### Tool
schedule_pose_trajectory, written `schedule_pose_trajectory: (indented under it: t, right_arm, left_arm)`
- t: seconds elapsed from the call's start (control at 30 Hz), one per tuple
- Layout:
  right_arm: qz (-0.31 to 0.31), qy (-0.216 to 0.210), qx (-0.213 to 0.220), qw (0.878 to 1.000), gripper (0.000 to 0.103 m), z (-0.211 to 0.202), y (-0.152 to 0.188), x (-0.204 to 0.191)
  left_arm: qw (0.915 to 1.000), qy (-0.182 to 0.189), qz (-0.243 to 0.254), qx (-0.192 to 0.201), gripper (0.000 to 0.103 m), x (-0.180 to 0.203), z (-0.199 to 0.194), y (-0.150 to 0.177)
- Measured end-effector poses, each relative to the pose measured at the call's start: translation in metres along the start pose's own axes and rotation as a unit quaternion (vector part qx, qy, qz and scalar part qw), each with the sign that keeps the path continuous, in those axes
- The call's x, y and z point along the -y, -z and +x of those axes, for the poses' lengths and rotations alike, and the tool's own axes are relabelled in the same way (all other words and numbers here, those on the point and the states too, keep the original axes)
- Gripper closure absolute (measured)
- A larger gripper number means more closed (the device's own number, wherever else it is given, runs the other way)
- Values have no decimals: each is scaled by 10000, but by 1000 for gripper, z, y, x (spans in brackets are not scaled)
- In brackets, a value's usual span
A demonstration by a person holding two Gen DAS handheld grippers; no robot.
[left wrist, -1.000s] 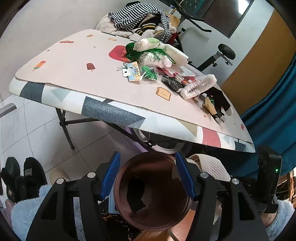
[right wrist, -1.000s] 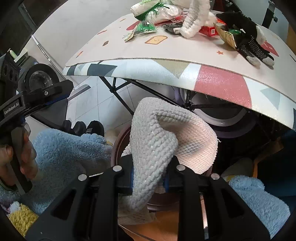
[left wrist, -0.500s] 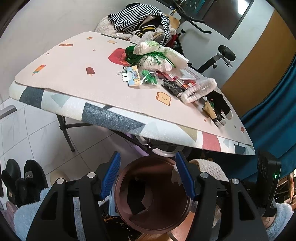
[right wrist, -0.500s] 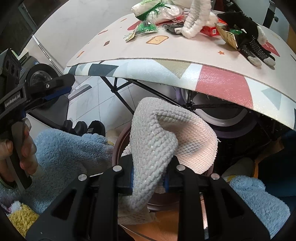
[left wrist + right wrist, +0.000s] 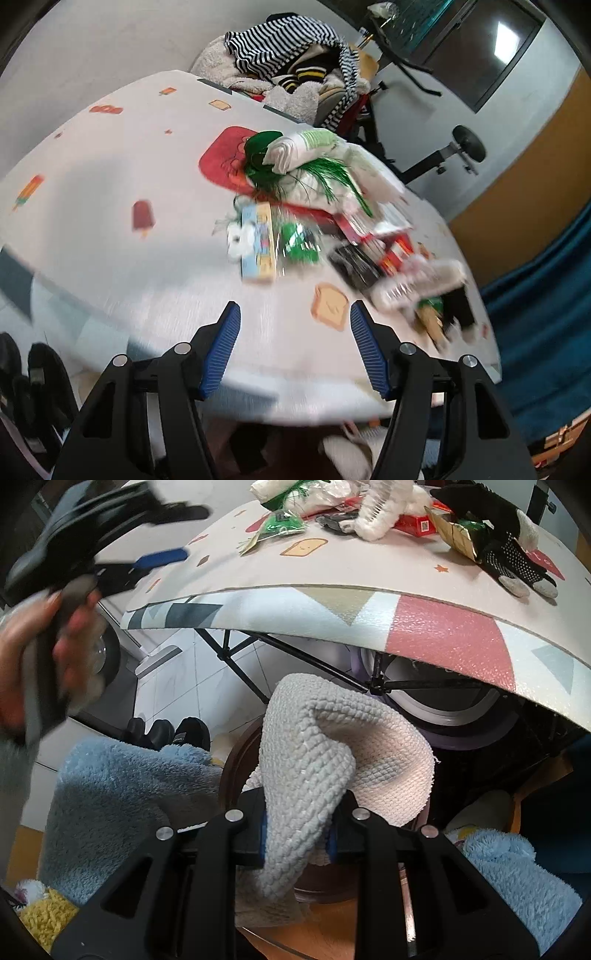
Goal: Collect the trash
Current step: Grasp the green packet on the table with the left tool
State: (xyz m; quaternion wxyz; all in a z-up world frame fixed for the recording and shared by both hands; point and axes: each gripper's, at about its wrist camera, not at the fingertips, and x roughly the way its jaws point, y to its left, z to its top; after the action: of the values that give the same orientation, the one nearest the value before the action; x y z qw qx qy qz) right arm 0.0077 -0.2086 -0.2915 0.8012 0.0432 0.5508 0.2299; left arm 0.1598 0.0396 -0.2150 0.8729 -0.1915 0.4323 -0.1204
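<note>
My right gripper (image 5: pixel 297 825) is shut on a knitted grey-white cloth (image 5: pixel 314 753) and holds it over a dark brown bin (image 5: pixel 236 760) below the table edge. My left gripper (image 5: pixel 293 347) is open and empty, raised over the patterned table (image 5: pixel 110 192), in front of a heap of trash: a blue and yellow packet (image 5: pixel 258 243), a green wrapper (image 5: pixel 297 243), green and white bags (image 5: pixel 317 158), a red box (image 5: pixel 391 247), a white ribbed piece (image 5: pixel 417 284). The left gripper also shows blurred at the upper left of the right wrist view (image 5: pixel 110 535).
A black dotted glove (image 5: pixel 513 557) and a gold wrapper (image 5: pixel 454 535) lie near the table's right end. Striped clothes (image 5: pixel 288 55) are piled behind the table. Black shoes (image 5: pixel 170 731) stand on the tiled floor. Blue fleece (image 5: pixel 122 797) lies beside the bin.
My left gripper has risen from over the bin to above the table edge and moved toward the trash heap. My right gripper still holds the cloth in the same place.
</note>
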Motion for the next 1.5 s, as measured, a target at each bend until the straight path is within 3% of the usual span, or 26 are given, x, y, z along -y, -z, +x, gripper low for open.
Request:
schedule_pose_trajectory:
  t: [0.2,0.57,0.63,0.67,0.83,0.97,1.03,1.07,1.1,1.13,1.33,1.4,1.5]
  right_arm:
    - [95,-4,-32,9999,78,4,-2,10]
    - [61,-48,-205,9998,78,17,0,11]
    - [74,-29,-197,9998,78,18,-1,12]
    - [81,-16,-190,9998,78,18,-2,12]
    - [95,11,-116,9999,78,14,-2,11]
    - [75,4,-128,9999,78,14,0,10]
    - [51,3,-128,9999,78,14,0,9]
    - [47,-1,-124,9999,78,14,0,8]
    - [39,-13,-112,9999,78,14,0,7]
    - [30,-24,-102,9999,78,13,-1,8]
    - [83,-10,-94,9999,78,13,-3,15]
    - [124,6,-103,9999,78,14,-5,18]
    - [180,29,-124,9998,78,15,-6,23]
  left_arm:
    - [9995,-158,57,-249,43,4,45,-21]
    - [9982,-521,1,-300,43,-1,78,-36]
    - [9977,-572,111,-341,77,2,80,-37]
    - [9970,-637,166,-413,102,3,82,-37]
    - [9969,-413,480,-474,103,3,66,-23]
    - [9976,-397,409,-390,103,-2,51,-17]
    - [9988,-301,233,-295,99,-5,47,-24]
    - [9989,-310,211,-265,81,-4,47,-28]
    - [9990,-305,241,-217,54,-1,47,-31]
    - [9990,-295,294,-156,48,2,48,-34]
    - [9957,-598,570,-425,45,25,86,-49]
    - [9935,-789,628,-532,35,27,99,-51]
    - [9919,-915,675,-563,31,29,110,-53]
